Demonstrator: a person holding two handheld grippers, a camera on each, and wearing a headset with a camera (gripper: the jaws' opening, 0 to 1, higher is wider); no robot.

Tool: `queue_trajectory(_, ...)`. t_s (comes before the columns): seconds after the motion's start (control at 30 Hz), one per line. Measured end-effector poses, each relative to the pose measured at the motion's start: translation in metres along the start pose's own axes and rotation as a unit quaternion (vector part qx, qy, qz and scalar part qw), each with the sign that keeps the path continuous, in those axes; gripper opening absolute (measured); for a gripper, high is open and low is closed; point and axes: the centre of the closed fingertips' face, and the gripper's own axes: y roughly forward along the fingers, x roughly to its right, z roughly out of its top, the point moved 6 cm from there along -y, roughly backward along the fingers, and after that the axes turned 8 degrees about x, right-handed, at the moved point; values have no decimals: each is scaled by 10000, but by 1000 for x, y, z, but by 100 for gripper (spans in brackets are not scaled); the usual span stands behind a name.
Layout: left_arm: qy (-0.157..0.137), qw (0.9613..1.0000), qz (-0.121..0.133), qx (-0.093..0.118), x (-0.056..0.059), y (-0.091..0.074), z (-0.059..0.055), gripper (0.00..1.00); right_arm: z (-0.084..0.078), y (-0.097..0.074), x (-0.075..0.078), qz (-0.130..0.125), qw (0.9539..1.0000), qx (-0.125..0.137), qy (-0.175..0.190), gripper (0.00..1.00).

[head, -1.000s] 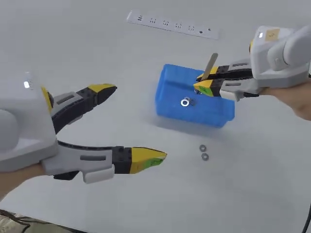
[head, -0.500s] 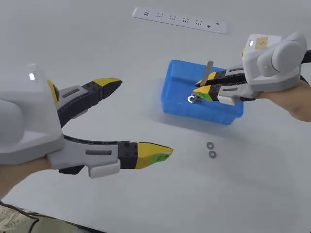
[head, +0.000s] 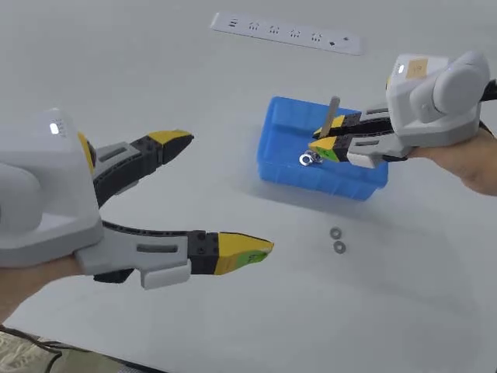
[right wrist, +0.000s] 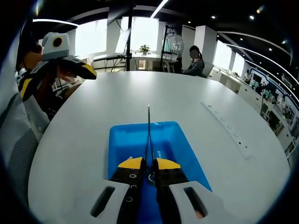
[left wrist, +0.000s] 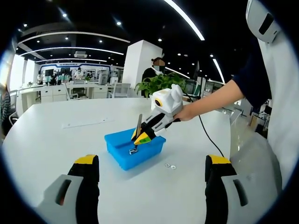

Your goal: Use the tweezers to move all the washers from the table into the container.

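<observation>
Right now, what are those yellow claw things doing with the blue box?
A person holds tongs in each hand and is moving washers. The right tongs are shut on the tweezers and sit over the blue container, where a washer lies inside. Two washers lie on the table just beside the container, not yet moved. The left tongs are open, hold nothing and hover off to the side.

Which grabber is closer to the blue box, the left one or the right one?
Right. The right gripper is above the blue container, pinching the tweezers over it. The left gripper is open and hovers over the table off to the container's side, well apart from it.
</observation>
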Motion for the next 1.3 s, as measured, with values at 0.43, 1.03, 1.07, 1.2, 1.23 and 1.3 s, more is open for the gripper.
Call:
queue_trajectory(0.43,289,9983,-459,196,-18,55,30,95,12,-11,-7,104,9998,-43,-170,8)
queue_trajectory(1.03,1052,9822,-1531,267,-19,127,59,32,23,-22,-15,280,9989,2,-366,8)
queue_trajectory(1.07,1043,9818,-1568,241,-19,128,59,31,23,-22,-15,287,9989,7,-371,8)
queue_trajectory(1.2,1136,9783,-1723,166,-15,133,59,25,24,-22,-18,349,9985,-2,-411,8)
queue_trajectory(1.23,1151,9771,-1787,136,-13,133,58,22,24,-22,-18,358,9984,-4,-429,8)
queue_trajectory(1.3,1363,9734,-1838,128,-12,134,58,15,25,-21,-19,384,9982,-10,-452,8)
